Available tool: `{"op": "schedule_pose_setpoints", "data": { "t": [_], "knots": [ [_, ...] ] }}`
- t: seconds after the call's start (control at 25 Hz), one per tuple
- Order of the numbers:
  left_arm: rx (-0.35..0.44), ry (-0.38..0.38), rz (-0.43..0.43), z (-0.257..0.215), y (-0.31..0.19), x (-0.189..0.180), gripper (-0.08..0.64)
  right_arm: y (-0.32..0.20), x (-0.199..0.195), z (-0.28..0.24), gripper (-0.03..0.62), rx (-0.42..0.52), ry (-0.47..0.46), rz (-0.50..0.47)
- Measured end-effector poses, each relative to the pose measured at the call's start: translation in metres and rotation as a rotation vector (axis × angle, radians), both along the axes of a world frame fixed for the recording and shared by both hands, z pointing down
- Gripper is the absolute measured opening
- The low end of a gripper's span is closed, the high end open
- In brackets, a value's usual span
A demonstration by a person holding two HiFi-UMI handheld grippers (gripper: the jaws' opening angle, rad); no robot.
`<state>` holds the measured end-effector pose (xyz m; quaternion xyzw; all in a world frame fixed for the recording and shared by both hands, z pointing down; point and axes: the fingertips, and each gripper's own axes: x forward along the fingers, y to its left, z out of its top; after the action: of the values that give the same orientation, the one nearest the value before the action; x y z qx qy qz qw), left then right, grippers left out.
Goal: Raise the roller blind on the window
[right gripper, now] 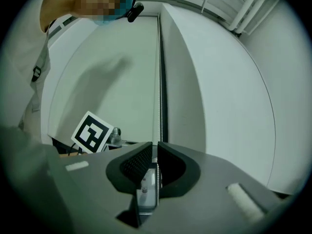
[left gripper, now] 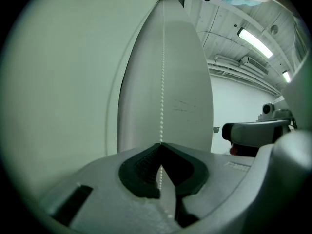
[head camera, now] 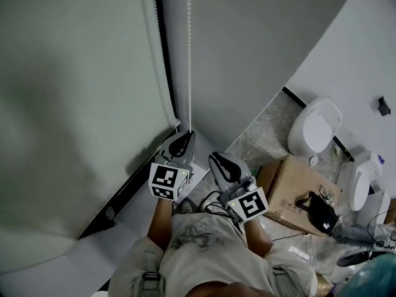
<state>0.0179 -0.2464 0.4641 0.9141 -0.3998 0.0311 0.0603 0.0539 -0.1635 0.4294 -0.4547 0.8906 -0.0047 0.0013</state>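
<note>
Roller blind (head camera: 74,104) covers the window, left of its bead chain (head camera: 189,54) | left gripper (left gripper: 160,144): fingers clenched on bead chain | right gripper (right gripper: 155,147): fingers slightly parted (bead chain runs between them, I see no pinch) | cardboard box (head camera: 291,187) on floor, right.

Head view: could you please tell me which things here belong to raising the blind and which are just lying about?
Job in hand: roller blind; bead chain; left gripper, shut on that chain; right gripper.
Lying about: cardboard box; white fixture.
</note>
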Motion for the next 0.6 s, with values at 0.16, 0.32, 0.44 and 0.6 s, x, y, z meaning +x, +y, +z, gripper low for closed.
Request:
{"op": "schedule_pose_setpoints", "data": {
  "t": [0.16,0.32,0.44,0.6],
  "knots": [
    [-0.008,-0.006,-0.011,0.005,0.018,-0.005,0.008,0.003,-0.005,-0.016,0.044,0.045,-0.014,-0.031],
    [-0.01,-0.015,-0.021,0.003,0.032,-0.008,0.008,0.004,-0.011,-0.042,0.046,0.087,-0.03,-0.066],
    [-0.015,-0.01,-0.025,0.004,0.039,-0.008,0.008,0.002,-0.018,-0.064,0.055,0.118,-0.04,-0.108],
    [-0.017,-0.013,-0.033,0.007,0.048,-0.01,0.008,0.0,-0.027,-0.087,0.06,0.15,-0.054,-0.154]
  ]
}}
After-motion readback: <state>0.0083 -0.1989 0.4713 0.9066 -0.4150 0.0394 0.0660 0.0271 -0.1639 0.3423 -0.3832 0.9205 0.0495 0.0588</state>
